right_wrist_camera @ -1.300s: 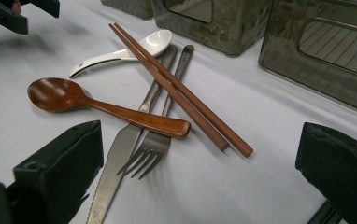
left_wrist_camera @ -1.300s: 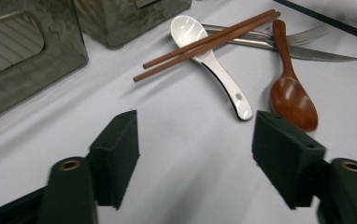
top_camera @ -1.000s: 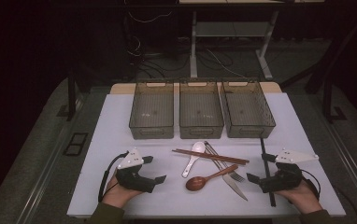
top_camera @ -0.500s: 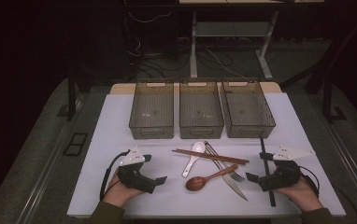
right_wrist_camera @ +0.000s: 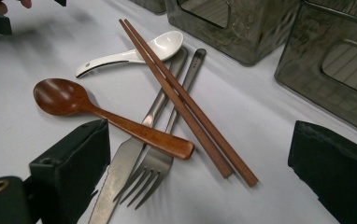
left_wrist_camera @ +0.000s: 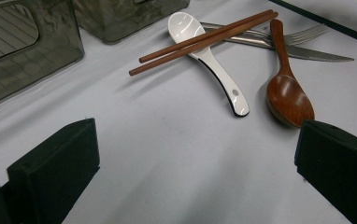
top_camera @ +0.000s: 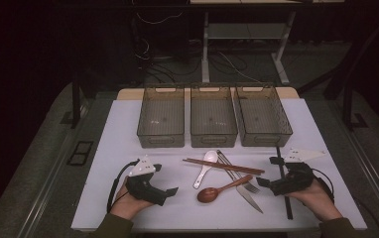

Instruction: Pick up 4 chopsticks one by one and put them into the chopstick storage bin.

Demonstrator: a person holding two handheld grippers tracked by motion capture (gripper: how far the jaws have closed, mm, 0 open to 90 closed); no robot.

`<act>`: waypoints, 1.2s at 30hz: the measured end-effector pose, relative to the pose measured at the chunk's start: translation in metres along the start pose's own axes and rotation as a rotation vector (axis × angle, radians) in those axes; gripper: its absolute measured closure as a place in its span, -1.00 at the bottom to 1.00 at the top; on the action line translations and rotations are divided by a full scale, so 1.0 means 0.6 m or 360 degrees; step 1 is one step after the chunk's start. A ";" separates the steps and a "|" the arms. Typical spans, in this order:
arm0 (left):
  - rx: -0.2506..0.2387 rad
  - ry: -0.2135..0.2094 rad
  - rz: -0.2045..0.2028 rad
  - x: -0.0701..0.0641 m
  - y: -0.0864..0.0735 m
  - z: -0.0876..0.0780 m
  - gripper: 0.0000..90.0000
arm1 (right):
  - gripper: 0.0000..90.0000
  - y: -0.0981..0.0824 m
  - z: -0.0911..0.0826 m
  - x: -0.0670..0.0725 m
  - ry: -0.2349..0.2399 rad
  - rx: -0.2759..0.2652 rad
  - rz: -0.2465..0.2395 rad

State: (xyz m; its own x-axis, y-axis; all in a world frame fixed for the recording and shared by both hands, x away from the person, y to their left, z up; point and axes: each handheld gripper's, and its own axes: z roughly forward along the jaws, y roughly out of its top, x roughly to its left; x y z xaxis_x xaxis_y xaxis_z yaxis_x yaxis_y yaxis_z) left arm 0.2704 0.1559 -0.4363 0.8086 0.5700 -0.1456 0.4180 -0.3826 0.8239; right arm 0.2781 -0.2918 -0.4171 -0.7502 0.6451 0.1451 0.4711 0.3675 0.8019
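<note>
From above, we see the left gripper [top_camera: 170,191] resting on the white table [top_camera: 128,129] with its jaws spread and nothing between them; they have just been opening. The right gripper [top_camera: 263,183] lies opposite, jaws also wide apart and empty. Between the two sits a pile of cutlery: chopsticks [top_camera: 223,166] crossing a white spoon [top_camera: 205,168], a wooden spoon [top_camera: 217,191], a fork [top_camera: 237,173] and a knife [top_camera: 249,196]. Three bins [top_camera: 212,116] stand in a row behind.

In the left gripper view, we find the wooden spoon [left_wrist_camera: 286,93] just beside one jaw, the white spoon [left_wrist_camera: 209,60] under the chopsticks [left_wrist_camera: 204,39].

In the right gripper view, the wooden spoon [right_wrist_camera: 106,116] lies across the knife [right_wrist_camera: 120,172] and fork [right_wrist_camera: 155,168], near the jaws.
</note>
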 end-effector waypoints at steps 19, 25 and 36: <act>0.0001 -0.0022 0.0011 -0.002 0.001 0.000 -1.00 | -0.16 0.062 0.051 -0.007 0.0125 0.0130 -0.0173; -0.0008 -0.0024 0.0017 -0.002 0.000 -0.001 -0.97 | 0.08 0.074 0.065 -0.005 0.0180 0.0153 -0.0216; -0.0009 -0.0022 0.0019 -0.002 0.000 -0.001 -0.97 | 0.49 0.092 0.107 -0.002 0.0264 0.0246 -0.0304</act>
State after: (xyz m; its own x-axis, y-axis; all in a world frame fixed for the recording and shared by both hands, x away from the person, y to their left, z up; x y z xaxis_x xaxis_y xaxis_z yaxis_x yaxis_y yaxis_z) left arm 0.2693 0.1553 -0.4357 0.8191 0.5555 -0.1430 0.4058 -0.3851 0.8289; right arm 0.3347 -0.2293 -0.4101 -0.8917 0.4407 0.1033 0.3696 0.5773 0.7280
